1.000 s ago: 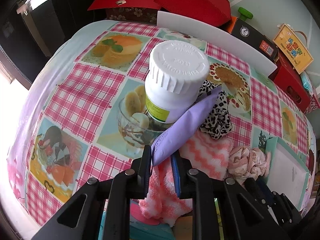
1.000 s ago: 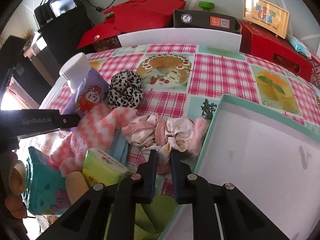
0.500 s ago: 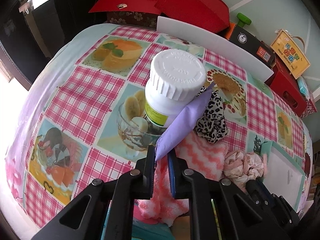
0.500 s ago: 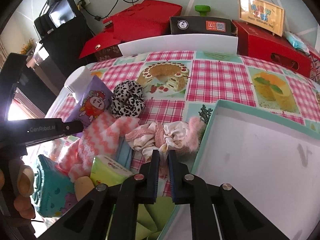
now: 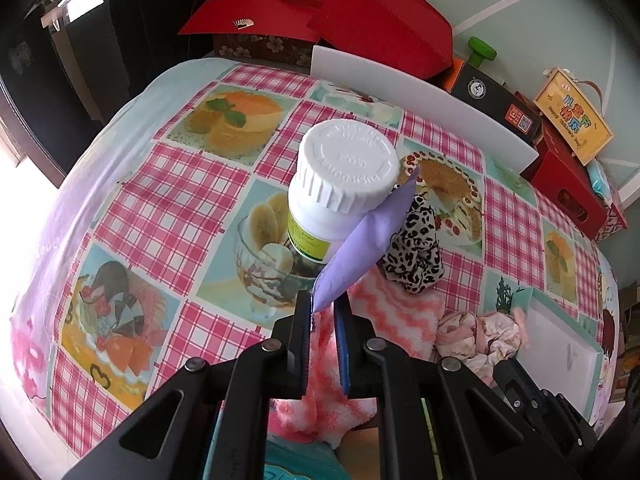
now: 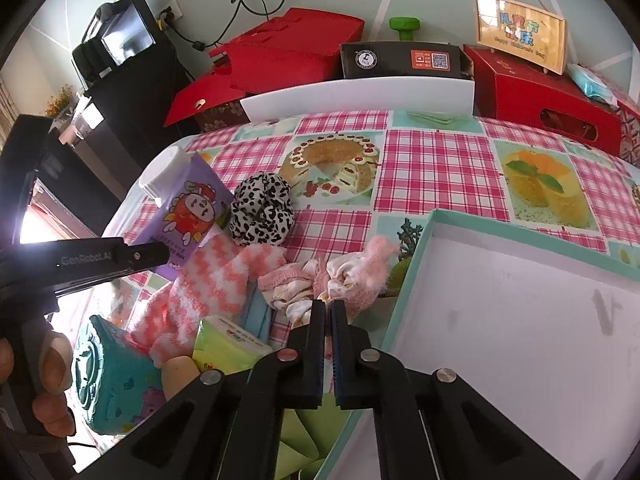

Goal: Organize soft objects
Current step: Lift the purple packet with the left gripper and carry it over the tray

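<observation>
Left wrist view: the left gripper [image 5: 322, 312] is clenched on the lower corner of a purple pouch [image 5: 370, 236], which rises ahead of the tips and leans against a white-capped bottle [image 5: 340, 184] just beyond them; the leopard-print scrunchie [image 5: 416, 256] lies ahead to the right, and the pink-and-white fuzzy sock [image 5: 384, 320] lies under and just right of the tips. Right wrist view: the right gripper [image 6: 329, 312] is clenched on the near edge of the pink floral scrunchie [image 6: 332, 280], which lies directly ahead of the tips on the checked tablecloth [image 6: 432, 168], touching the left wall of the teal-rimmed box [image 6: 416, 276] that extends to the right of the tips.
</observation>
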{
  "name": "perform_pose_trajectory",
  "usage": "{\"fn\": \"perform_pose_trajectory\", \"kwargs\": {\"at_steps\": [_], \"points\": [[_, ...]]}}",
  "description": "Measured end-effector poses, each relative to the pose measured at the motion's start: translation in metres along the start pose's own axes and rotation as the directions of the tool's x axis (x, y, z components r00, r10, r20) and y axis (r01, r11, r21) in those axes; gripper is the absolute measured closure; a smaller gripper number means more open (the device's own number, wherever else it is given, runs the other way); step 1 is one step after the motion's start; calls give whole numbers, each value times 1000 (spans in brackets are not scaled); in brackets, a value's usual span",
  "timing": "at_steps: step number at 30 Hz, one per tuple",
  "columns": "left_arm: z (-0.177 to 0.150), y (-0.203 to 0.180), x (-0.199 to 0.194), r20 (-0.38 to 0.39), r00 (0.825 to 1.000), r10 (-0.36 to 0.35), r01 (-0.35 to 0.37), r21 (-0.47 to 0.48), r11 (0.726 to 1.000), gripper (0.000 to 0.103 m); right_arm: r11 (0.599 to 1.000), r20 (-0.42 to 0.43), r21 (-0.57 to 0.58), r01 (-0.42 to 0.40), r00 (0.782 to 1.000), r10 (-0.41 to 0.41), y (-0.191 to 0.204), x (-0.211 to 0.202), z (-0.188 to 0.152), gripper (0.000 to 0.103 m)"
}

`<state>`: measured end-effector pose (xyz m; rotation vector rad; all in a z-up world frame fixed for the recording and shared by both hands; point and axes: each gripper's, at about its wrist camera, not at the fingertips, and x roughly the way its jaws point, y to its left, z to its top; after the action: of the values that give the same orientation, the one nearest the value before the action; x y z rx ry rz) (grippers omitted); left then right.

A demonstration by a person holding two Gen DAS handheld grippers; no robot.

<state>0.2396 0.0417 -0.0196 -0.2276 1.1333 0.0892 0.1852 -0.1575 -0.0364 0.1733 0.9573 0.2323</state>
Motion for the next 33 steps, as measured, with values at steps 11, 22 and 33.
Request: {"fn": "perform_pose_trajectory", "kwargs": {"at_steps": [11, 22, 33], "points": [[1, 1, -5, 18, 1000, -16, 16, -8, 1000, 93, 1000, 51, -1, -12, 999, 12, 1, -18, 4, 100], [3, 2, -21, 60, 997, -56, 57, -15, 998, 94, 1000, 109, -3, -23, 994, 23, 3, -39, 9, 100], [5, -3, -47, 122, 989, -80, 80, 7, 997, 96, 999, 168, 2, -33, 985, 33, 1, -64, 13, 100]]}}
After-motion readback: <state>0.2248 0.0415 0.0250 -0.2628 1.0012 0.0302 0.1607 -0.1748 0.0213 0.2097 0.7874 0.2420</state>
